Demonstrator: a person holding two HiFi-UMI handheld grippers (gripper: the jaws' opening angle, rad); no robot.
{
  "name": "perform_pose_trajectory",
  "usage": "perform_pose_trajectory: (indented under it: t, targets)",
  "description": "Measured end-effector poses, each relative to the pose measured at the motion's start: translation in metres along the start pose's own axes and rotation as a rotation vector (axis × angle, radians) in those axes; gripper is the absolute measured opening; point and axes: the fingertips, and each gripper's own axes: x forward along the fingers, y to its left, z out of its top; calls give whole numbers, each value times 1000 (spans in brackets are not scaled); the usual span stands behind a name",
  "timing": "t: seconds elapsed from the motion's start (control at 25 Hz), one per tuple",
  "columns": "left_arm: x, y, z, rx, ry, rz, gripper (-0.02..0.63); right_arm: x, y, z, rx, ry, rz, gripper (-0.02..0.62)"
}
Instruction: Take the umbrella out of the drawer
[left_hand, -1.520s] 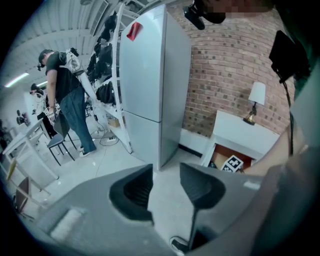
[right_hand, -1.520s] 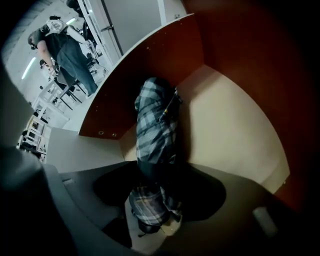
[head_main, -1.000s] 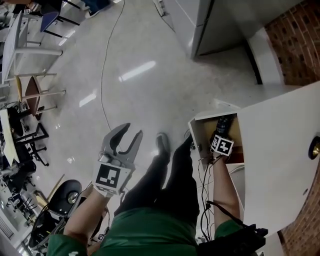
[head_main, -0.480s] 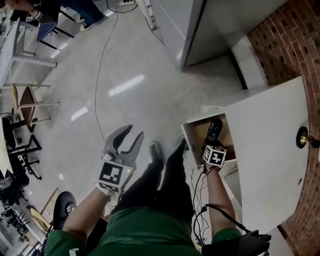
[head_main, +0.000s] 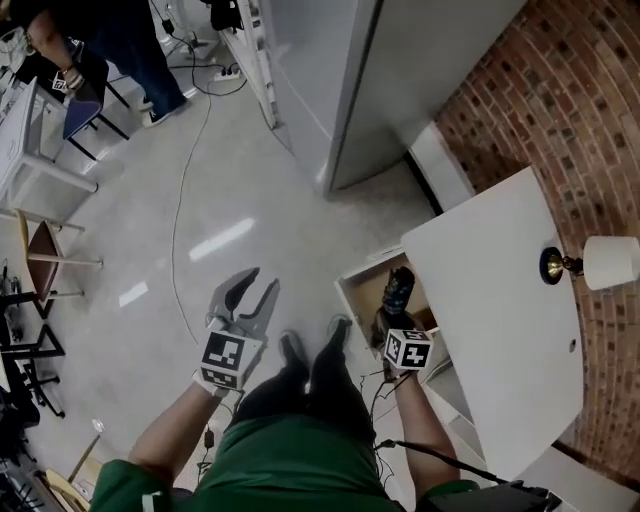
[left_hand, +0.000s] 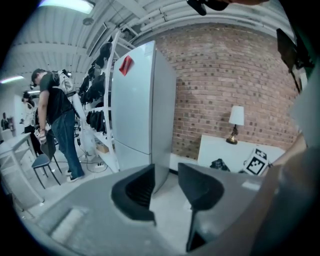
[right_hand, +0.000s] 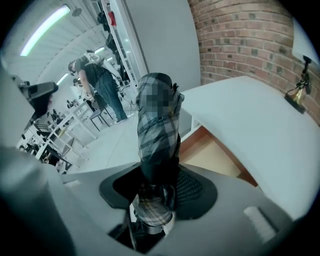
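Right gripper (head_main: 393, 316): raised since a second ago, when it reached down into the drawer (head_main: 358, 290); now clenched on the umbrella (head_main: 399, 288), pads pressing its plaid sleeve close to the handle end.
Umbrella: folded, dark plaid, sticking out far beyond the jaws. In the head view it lies over the open drawer, just left of the white tabletop (head_main: 490, 300).
Left gripper (head_main: 256, 290): also higher than before; jaws closing with nothing between them, over bare floor (head_main: 150, 200) on the left.
Drawer: pulled out, wooden inside, under the tabletop's left edge, just right of the person's feet (head_main: 338, 325).
Lamp (head_main: 600, 262): at the tabletop's right edge, beside the brick wall (head_main: 560, 100).
Fridge (head_main: 340, 80): tall, grey, far beyond the drawer.
Cable (head_main: 178, 230): trails over the floor, far left of the left gripper.
Bystander (head_main: 120, 40): far left, among chairs (head_main: 45, 250).
In the way: the tabletop's edge runs close along the umbrella's right side; the person's legs (head_main: 310, 380) stand just left of the drawer.
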Motion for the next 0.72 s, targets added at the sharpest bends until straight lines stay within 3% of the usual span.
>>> perform_pose_trajectory:
  t: [0.16, 0.36, 0.56, 0.72]
  targets:
    - [-6, -7, 33, 6, -70, -26, 138, -68, -10, 47, 87, -142, -8, 179]
    - [-10, -28, 61, 37, -116, -57, 137, -132, -66, 93, 157, -254, -90, 179]
    - [-5, -41, 81, 54, -130, -41, 134, -154, -146, 115, 191, -214, -196, 179]
    - [3, -44, 94, 61, -130, 1, 133, -143, -198, 121, 260, -118, -178, 181]
